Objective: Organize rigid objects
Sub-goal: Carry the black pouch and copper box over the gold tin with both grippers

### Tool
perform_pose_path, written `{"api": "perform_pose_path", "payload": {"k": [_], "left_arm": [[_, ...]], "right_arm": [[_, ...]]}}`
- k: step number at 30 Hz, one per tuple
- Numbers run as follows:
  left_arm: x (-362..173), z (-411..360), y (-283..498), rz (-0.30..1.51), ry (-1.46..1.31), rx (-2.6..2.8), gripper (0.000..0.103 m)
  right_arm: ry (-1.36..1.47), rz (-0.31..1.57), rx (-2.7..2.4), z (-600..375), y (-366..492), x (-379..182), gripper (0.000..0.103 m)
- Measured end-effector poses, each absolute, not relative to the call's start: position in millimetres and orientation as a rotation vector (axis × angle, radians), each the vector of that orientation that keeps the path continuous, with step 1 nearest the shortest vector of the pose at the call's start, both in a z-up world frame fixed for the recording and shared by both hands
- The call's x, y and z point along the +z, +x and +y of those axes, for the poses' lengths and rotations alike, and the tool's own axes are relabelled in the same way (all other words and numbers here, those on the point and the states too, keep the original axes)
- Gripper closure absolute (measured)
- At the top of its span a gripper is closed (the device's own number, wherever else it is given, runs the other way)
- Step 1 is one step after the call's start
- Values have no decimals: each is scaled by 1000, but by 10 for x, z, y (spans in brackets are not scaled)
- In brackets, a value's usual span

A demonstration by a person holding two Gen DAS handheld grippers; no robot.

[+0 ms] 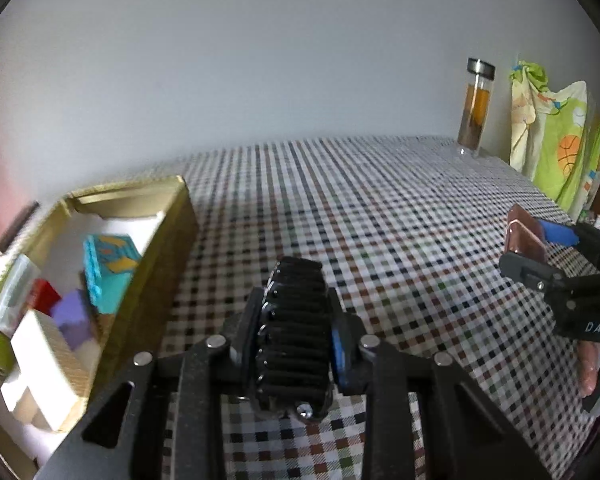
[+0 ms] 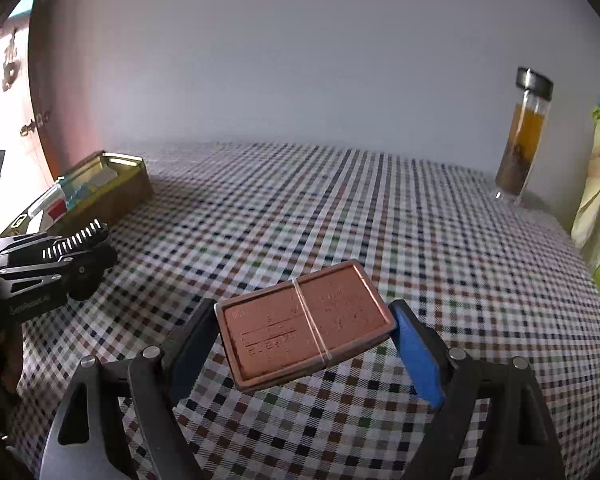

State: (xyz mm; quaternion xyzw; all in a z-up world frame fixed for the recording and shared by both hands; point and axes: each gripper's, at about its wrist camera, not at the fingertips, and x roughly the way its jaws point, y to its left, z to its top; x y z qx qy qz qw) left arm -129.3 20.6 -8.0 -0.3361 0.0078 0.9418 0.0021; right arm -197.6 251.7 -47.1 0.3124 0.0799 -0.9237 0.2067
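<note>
Two rigid objects are in hand, each lifted above a checked tablecloth (image 2: 340, 208). The left gripper (image 1: 294, 340) has its jaws clenched on a black ribbed block (image 1: 294, 320), a finned part like a heat sink, held upright between the pads. The right gripper (image 2: 306, 332) grasps a flat copper-coloured tin (image 2: 306, 326) by its two short ends; a thin elastic band crosses its embossed lid, and the tin tilts slightly. To the far left stands an open cardboard box (image 1: 172, 232), the likely destination, already holding several items: a teal packet (image 1: 108, 268), a red block (image 1: 44, 294), a purple piece (image 1: 74, 316), a white carton (image 1: 48, 356) and others too blurred to name. The step in hand appears to be carrying these two pieces to the box. To do it well, the left gripper, just beside the box, should go first, lowering the ribbed block into a free gap before its jaws let go, while the right gripper waits well apart so the two do not collide; the tin should be kept level and set flat. Counted: two grippers, two held objects, one box, and one glass bottle (image 2: 522, 140) of amber liquid standing at the far edge by the wall, beside a green patterned cloth (image 1: 556, 136).
</note>
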Motion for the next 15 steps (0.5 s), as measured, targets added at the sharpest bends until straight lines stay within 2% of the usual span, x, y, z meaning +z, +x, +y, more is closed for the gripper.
{"api": "perform_pose_path", "payload": {"k": [8, 15], "left_arm": [[103, 177, -1085, 103, -880, 3060, 76], [290, -114, -857, 88, -806, 3149, 76]], "right_arm": [[616, 235, -2612, 2430, -1718, -292, 17], [576, 207, -2525, 2021, -1720, -188, 17]]}}
